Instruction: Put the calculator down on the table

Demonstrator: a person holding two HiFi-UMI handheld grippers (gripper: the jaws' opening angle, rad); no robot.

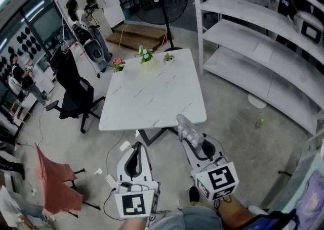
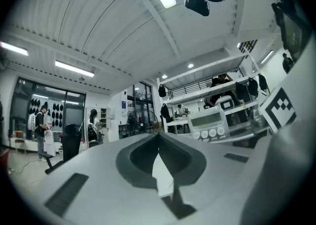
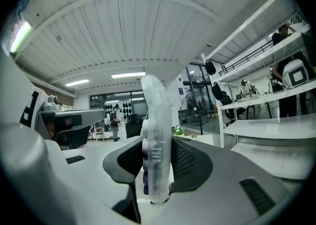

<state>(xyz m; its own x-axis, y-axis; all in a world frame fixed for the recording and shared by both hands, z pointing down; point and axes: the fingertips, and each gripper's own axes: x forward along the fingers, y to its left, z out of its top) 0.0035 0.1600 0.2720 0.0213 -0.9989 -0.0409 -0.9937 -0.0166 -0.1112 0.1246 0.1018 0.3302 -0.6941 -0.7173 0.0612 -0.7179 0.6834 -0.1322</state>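
Observation:
A translucent white calculator [image 1: 185, 127] with purple keys stands on edge between the jaws of my right gripper [image 1: 190, 140], which is shut on it. Both hang in the air just short of the near edge of the white marble table [image 1: 152, 92]. In the right gripper view the calculator [image 3: 157, 145] rises upright between the pads of my right gripper [image 3: 157, 169]. My left gripper [image 1: 135, 161] hangs beside it on the left, below the table's near edge, with its tips together and nothing in them. The left gripper view shows my left gripper [image 2: 158, 137] and, to its right, the calculator's display [image 2: 210, 119].
Small flower pots [image 1: 146, 54] stand along the table's far edge. A black office chair [image 1: 71, 90] is left of the table, and a chair draped in red cloth [image 1: 55, 181] is nearer. White shelving [image 1: 263, 57] runs along the right. A floor fan [image 1: 162, 1] stands behind.

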